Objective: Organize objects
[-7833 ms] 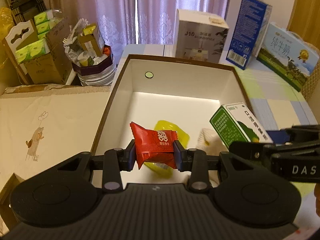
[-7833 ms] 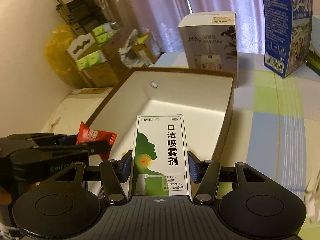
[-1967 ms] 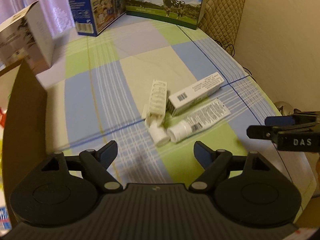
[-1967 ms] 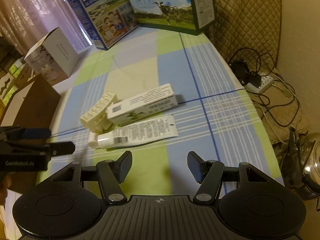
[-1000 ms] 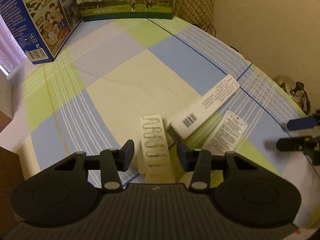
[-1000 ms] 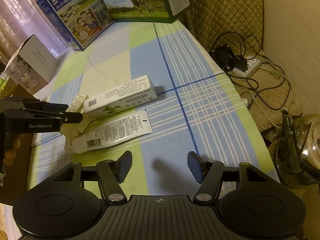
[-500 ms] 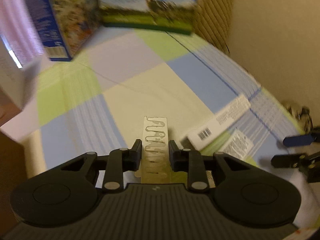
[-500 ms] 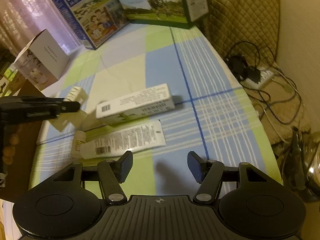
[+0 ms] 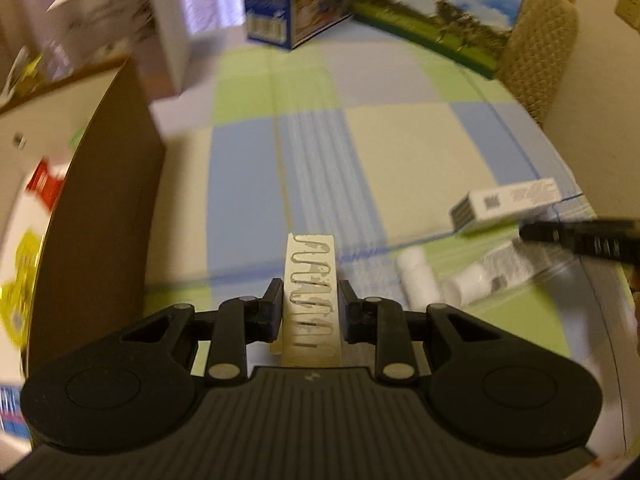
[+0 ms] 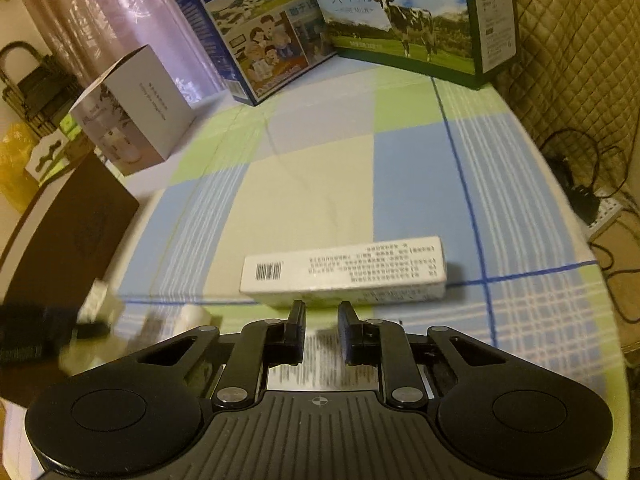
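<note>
The left hand-held gripper (image 9: pixel 308 312) clenches the cream strip (image 9: pixel 311 292) for the brown box (image 9: pixel 100 208), while the right hand-held gripper (image 10: pixel 322 334), just closing, grips the tube (image 10: pixel 320 364) flat on the surface (image 10: pixel 312 184).

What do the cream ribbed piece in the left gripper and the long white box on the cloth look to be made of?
The ribbed piece looks like matte cream plastic: a moulded wavy groove and stiff straight edges, though motion blur leaves this unsure. The long white box looks like thin printed cardboard with a slight sheen: sharp folded edges, a barcode and fine print.
</note>
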A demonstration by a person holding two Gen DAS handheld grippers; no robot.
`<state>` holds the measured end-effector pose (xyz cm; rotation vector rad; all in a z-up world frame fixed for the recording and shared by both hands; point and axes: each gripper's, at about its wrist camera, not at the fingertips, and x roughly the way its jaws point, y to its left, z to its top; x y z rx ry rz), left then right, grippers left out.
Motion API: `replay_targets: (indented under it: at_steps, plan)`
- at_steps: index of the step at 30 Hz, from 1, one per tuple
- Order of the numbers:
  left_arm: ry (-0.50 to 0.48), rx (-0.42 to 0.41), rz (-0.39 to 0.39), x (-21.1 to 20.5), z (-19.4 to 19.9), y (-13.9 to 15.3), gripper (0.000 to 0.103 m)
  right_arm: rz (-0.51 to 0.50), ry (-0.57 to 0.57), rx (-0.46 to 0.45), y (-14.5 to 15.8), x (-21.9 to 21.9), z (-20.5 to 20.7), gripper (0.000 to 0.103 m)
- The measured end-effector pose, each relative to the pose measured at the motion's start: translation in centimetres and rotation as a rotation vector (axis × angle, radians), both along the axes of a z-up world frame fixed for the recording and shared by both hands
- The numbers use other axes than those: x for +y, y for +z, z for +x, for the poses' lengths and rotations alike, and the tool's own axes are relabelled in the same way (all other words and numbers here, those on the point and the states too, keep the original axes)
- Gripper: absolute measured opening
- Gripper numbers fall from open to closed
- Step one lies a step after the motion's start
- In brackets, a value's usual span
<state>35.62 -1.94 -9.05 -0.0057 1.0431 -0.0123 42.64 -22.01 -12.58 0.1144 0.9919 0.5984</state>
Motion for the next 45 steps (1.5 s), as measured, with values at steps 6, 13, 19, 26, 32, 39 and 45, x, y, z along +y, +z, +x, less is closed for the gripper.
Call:
replay_targets:
  at_steps: [6,13,19,26,32,39,45]
  plan:
    - [0.038,0.037,-0.014,0.2,-2.8,-1.3,0.023,0.043,-0.001,0.064,-0.9,-0.4,0.3,0.016]
    - [0.071,0.059,-0.022,0.7,-4.5,-2.1,0.023,0.077,0.026,0.193,-0.9,-1.1,-2.7,0.016]
    - [0.078,0.055,-0.028,0.8,-4.8,-2.1,0.023,0.072,0.021,0.095,0.3,-0.5,-1.5,0.016]
    - [0.087,0.049,-0.029,0.8,-4.9,-2.2,0.023,0.041,0.015,0.092,-1.4,0.9,1.0,0.016]
    - [0.108,0.070,-0.035,1.4,-5.4,-2.6,0.023,0.069,-0.002,0.173,-1.9,-0.6,-0.9,0.016]
    - [0.107,0.079,-0.043,1.4,-6.1,-3.0,0.023,0.097,-0.049,0.234,-1.6,-2.5,-4.7,0.017]
    - [0.107,0.085,-0.041,1.4,-6.1,-3.3,0.023,0.170,-0.025,0.131,-0.1,-1.7,-7.0,0.059]
